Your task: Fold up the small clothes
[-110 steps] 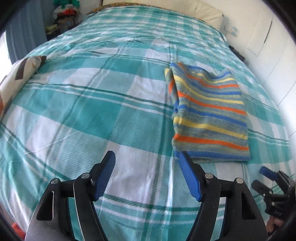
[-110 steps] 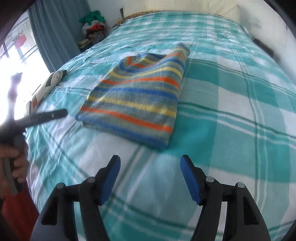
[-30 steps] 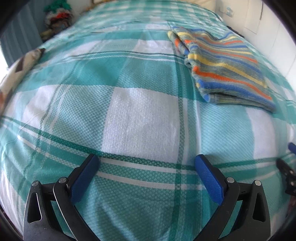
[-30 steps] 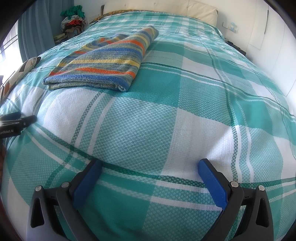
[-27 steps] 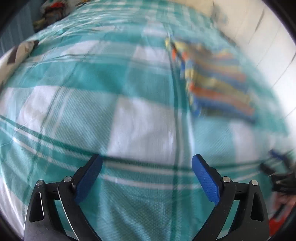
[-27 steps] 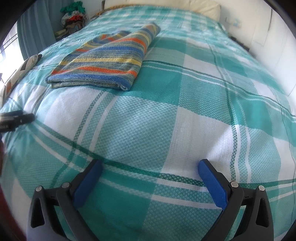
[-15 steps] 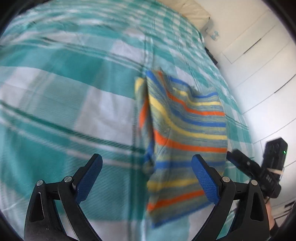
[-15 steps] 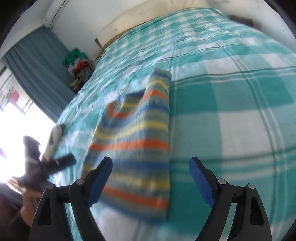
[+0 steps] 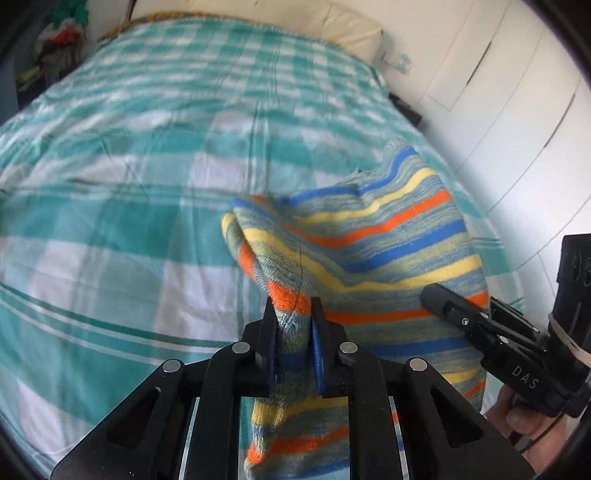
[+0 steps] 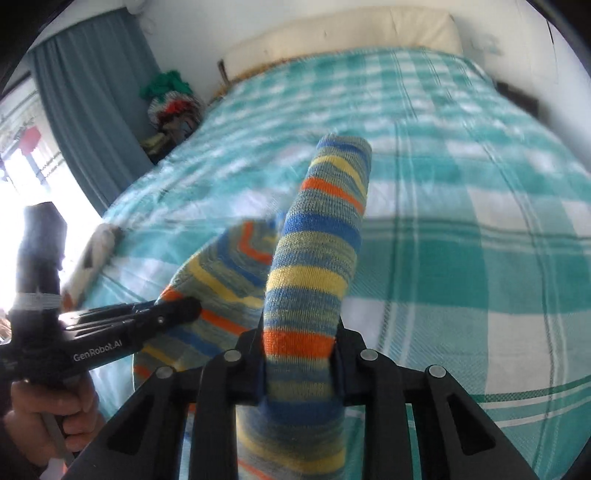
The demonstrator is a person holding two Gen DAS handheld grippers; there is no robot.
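A knitted garment [image 9: 369, 251] with blue, yellow and orange stripes hangs lifted above the teal checked bedcover [image 9: 110, 221]. My left gripper [image 9: 293, 314] is closing, and its blue pads pinch a bunched corner of the knit. In the right wrist view the garment [image 10: 314, 258] rises as a thick folded roll out of my right gripper [image 10: 299, 332], whose closing jaws squeeze it from both sides. Each gripper shows in the other's view: the right gripper [image 9: 430, 295] grips the garment's right side, and the left gripper [image 10: 188, 306] its left side. The garment's lower part hangs hidden below the jaws.
The bedcover [image 10: 480, 258] stretches to a cream pillow [image 9: 295, 22] at the head. White cupboard doors [image 9: 498, 92] stand to the right of the bed. A blue curtain [image 10: 92, 110] and a pile of clothes [image 10: 173, 103] are at the left. A hand [image 10: 48, 417] holds the left gripper.
Both grippers were wide open over the bedcover and then over the flat folded garment. Now both have closed on its near edge and raised it off the bed.
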